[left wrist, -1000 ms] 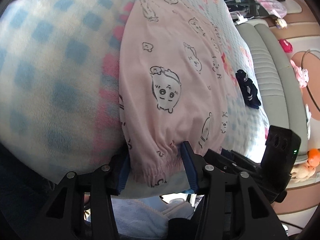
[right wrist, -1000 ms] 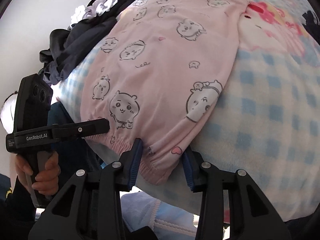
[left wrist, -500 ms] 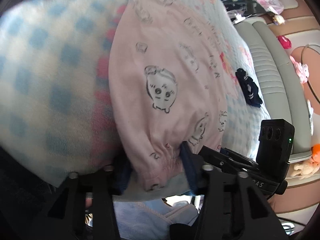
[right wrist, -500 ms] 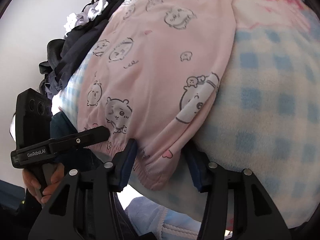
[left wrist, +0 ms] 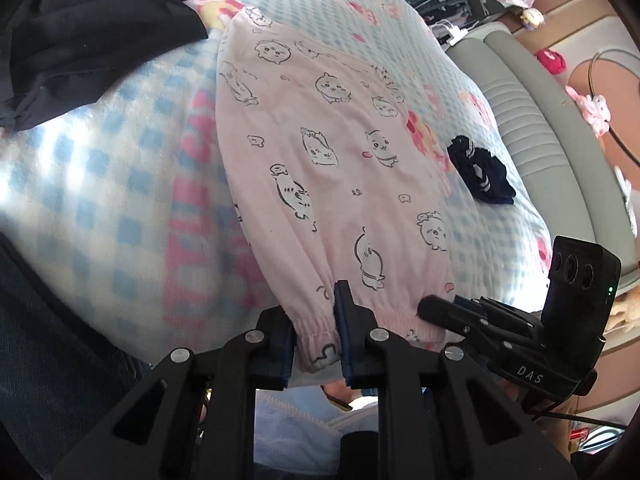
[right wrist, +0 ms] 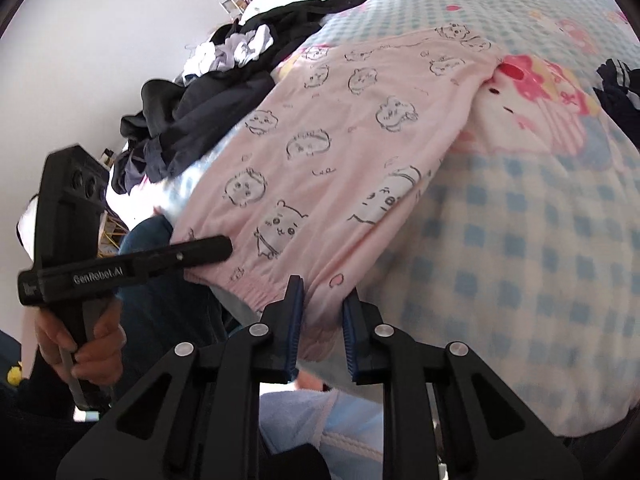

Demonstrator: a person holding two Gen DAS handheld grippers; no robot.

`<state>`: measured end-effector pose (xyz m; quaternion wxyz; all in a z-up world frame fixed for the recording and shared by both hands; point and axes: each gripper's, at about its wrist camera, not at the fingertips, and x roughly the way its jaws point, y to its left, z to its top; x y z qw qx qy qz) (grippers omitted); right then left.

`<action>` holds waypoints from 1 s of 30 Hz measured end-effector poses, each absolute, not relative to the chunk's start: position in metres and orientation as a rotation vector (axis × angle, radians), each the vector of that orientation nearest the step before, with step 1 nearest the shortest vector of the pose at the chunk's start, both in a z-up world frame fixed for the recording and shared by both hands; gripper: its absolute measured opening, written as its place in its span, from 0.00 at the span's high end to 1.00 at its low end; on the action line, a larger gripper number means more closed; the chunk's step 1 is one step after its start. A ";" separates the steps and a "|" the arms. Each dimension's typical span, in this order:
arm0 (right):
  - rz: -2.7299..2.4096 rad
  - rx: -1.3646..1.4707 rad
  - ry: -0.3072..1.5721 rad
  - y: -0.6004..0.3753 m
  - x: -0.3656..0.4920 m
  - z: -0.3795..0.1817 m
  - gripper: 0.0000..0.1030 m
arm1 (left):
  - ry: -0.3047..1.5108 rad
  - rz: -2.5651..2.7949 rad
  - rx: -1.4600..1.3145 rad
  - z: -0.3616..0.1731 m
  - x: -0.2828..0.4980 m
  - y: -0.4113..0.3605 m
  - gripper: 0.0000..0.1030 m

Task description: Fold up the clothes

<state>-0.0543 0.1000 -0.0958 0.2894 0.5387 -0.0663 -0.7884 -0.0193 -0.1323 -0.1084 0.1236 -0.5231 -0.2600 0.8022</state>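
The pink pants [left wrist: 328, 168] lie flat on the checked blanket [left wrist: 100, 184], with the cuffs at the near edge. The left gripper [left wrist: 316, 336] and right gripper [right wrist: 320, 328] have closed in on the cuffs since a second ago. Each now looks clamped on a cuff, likely ready to lift for a fold.

A fleecy blue-and-white checked blanket with pink cartoon prints [left wrist: 120, 168] is filling most of both views, daylight washing over it. A grey ribbed padded headboard [left wrist: 532, 120] is running down the right of the left view (cluttered shelves above it). A plain white wall [right wrist: 100, 40] is occupying the right view's upper left.
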 end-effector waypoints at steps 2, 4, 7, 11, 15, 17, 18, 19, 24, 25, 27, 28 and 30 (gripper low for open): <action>-2.092 1.440 -0.173 0.103 -0.046 -0.098 0.83 | -0.736 2.345 -1.520 -0.107 -0.012 -0.130 0.82; -2.076 1.451 -0.190 0.109 -0.041 -0.100 0.83 | -0.727 2.343 -1.525 -0.107 -0.004 -0.127 0.82; -2.062 1.444 -0.193 0.114 -0.032 -0.096 0.83 | -0.714 2.340 -1.533 -0.107 0.007 -0.123 0.82; -2.063 1.419 -0.137 0.114 -0.017 -0.086 0.83 | -0.703 2.324 -1.544 -0.106 0.018 -0.118 0.82; -2.059 1.425 -0.138 0.118 -0.007 -0.087 0.83 | -0.693 2.309 -1.556 -0.105 0.029 -0.114 0.82; -2.056 1.442 -0.166 0.121 -0.009 -0.091 0.83 | -0.709 2.295 -1.561 -0.108 0.029 -0.114 0.82; -2.054 1.450 -0.182 0.123 -0.010 -0.092 0.83 | -0.716 2.288 -1.564 -0.110 0.029 -0.115 0.82; -2.056 1.451 -0.190 0.125 -0.011 -0.092 0.83 | -0.718 2.286 -1.552 -0.106 0.027 -0.114 0.82; -2.064 1.412 -0.196 0.126 -0.020 -0.081 0.83 | -0.726 2.277 -1.493 -0.089 0.019 -0.114 0.82; -2.063 1.401 -0.211 0.127 -0.025 -0.078 0.83 | -0.729 2.271 -1.475 -0.084 0.013 -0.114 0.82; -2.062 1.381 -0.241 0.127 -0.035 -0.072 0.83 | -0.724 2.281 -1.444 -0.075 -0.003 -0.116 0.82; -2.065 1.375 -0.252 0.127 -0.043 -0.070 0.83 | -0.721 2.286 -1.428 -0.070 -0.010 -0.117 0.82; -2.082 1.361 -0.258 0.124 -0.061 -0.064 0.83 | -0.717 2.297 -1.397 -0.061 -0.026 -0.119 0.82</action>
